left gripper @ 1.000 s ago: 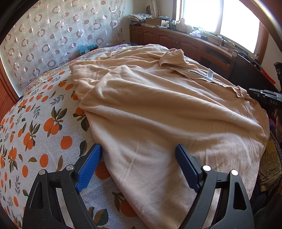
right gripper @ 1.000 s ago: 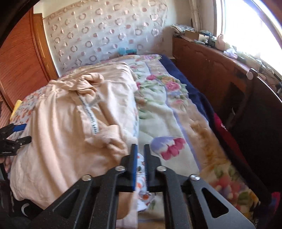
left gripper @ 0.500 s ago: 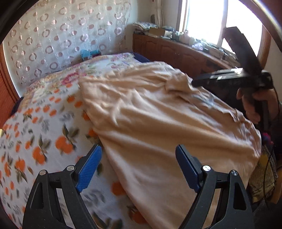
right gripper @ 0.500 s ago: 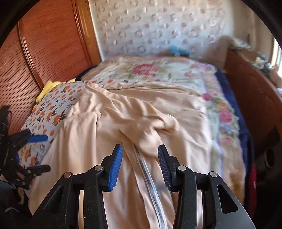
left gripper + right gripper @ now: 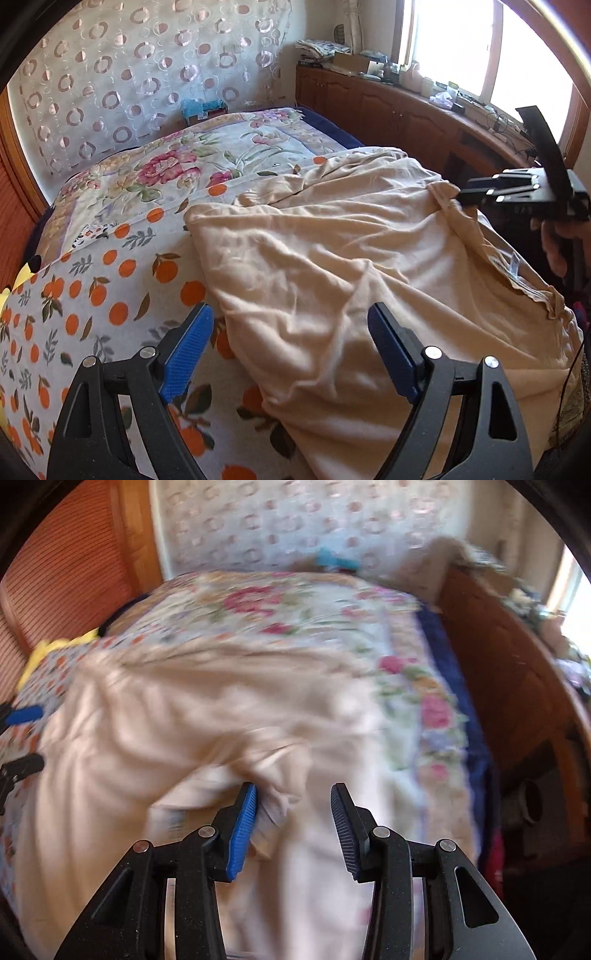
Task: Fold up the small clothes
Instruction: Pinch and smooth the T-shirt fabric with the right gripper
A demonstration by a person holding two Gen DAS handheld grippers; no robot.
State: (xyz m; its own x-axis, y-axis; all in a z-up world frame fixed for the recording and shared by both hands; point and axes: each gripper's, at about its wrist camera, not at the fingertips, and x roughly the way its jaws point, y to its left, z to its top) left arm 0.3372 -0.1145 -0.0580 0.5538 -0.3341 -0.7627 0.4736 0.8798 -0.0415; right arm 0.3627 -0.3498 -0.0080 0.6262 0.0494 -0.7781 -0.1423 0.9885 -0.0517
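The left gripper (image 5: 290, 347) hangs with jaws wide apart, gripping nothing, over the near edge of the crumpled peach cotton garment (image 5: 354, 258). The garment lies spread across the orange-print bedsheet (image 5: 92, 295). Farther along it, the right gripper (image 5: 293, 812) stands part-open over bunched folds, clamping nothing.

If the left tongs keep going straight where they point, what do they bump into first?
Most likely the peach garment spread on the bed, straight ahead of the open left tongs; exact depth is unclear.
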